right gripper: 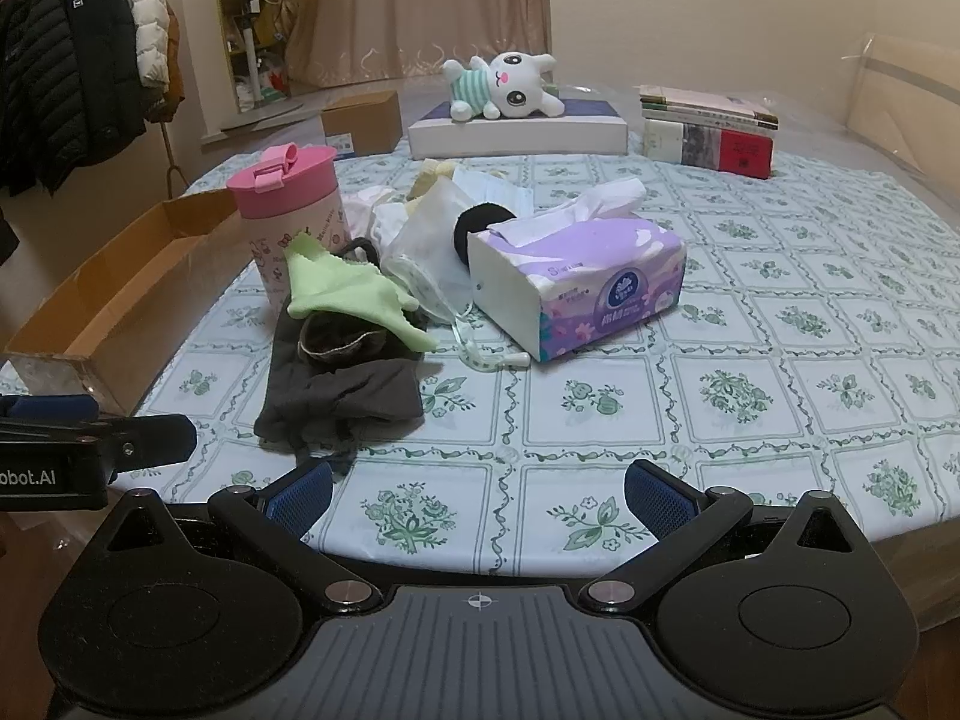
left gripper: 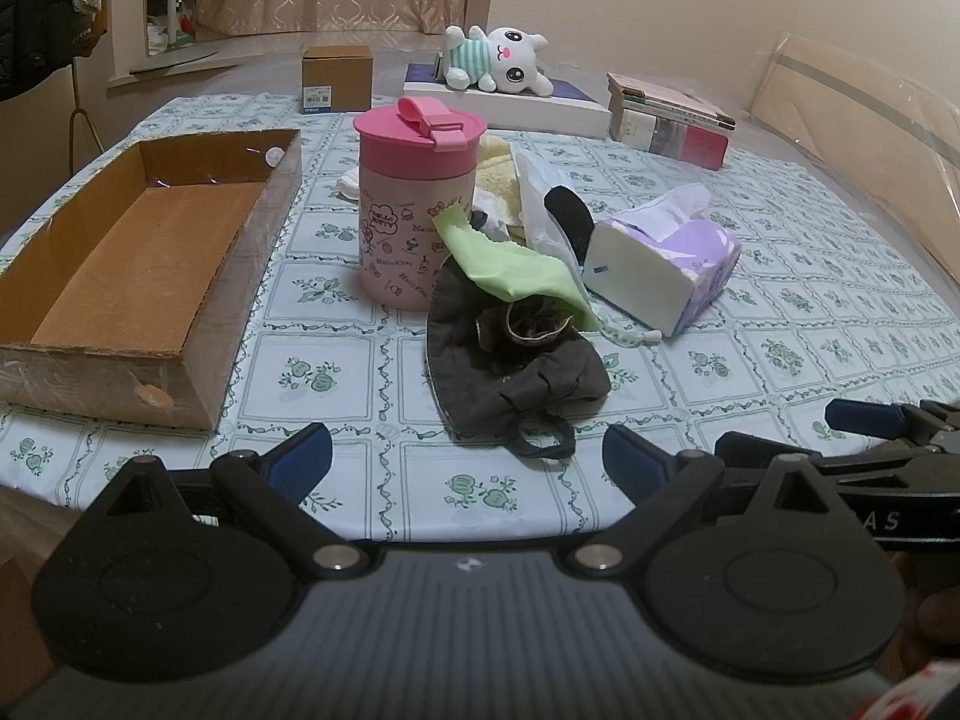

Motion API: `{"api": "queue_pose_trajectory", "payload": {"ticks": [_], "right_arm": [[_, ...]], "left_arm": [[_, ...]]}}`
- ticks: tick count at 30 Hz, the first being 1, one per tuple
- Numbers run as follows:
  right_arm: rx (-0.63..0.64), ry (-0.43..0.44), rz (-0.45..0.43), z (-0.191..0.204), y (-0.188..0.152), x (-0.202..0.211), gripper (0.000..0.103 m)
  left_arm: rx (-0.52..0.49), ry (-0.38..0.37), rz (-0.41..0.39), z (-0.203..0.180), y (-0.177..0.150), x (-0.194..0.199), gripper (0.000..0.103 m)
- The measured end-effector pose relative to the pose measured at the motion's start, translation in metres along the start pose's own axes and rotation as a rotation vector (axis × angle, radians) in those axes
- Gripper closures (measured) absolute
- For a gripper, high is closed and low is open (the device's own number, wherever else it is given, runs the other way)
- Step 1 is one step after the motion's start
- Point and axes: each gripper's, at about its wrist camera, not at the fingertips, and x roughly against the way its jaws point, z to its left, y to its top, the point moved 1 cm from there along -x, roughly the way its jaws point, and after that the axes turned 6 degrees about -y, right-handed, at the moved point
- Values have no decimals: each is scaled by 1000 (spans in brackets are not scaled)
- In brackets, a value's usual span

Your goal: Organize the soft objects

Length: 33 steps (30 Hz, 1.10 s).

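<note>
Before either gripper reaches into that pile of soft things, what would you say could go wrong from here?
The green cloth leans against the pink tumbler and drapes over the dark garment; pulling either might tip the tumbler. The garment's loop and the face mask's strap could snag and drag neighbours, such as the tissue pack. Both the left gripper and right gripper are open, holding nothing.

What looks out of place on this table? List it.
The soft items lie in a jumbled heap: a green cloth drapes over a dark garment beside the pink cup, while the cardboard tray sits empty. The tissue pack lies askew.
</note>
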Motion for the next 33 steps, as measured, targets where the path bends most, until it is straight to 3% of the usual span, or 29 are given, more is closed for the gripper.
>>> {"api": "queue_pose_trajectory", "payload": {"ticks": [28, 33], "right_arm": [[-1, 8, 18, -4, 3, -15, 0], [-1, 33, 12, -4, 5, -20, 0]], "left_arm": [[15, -39, 10, 12, 11, -15, 8], [-17, -43, -1, 13, 18, -24, 13]]}}
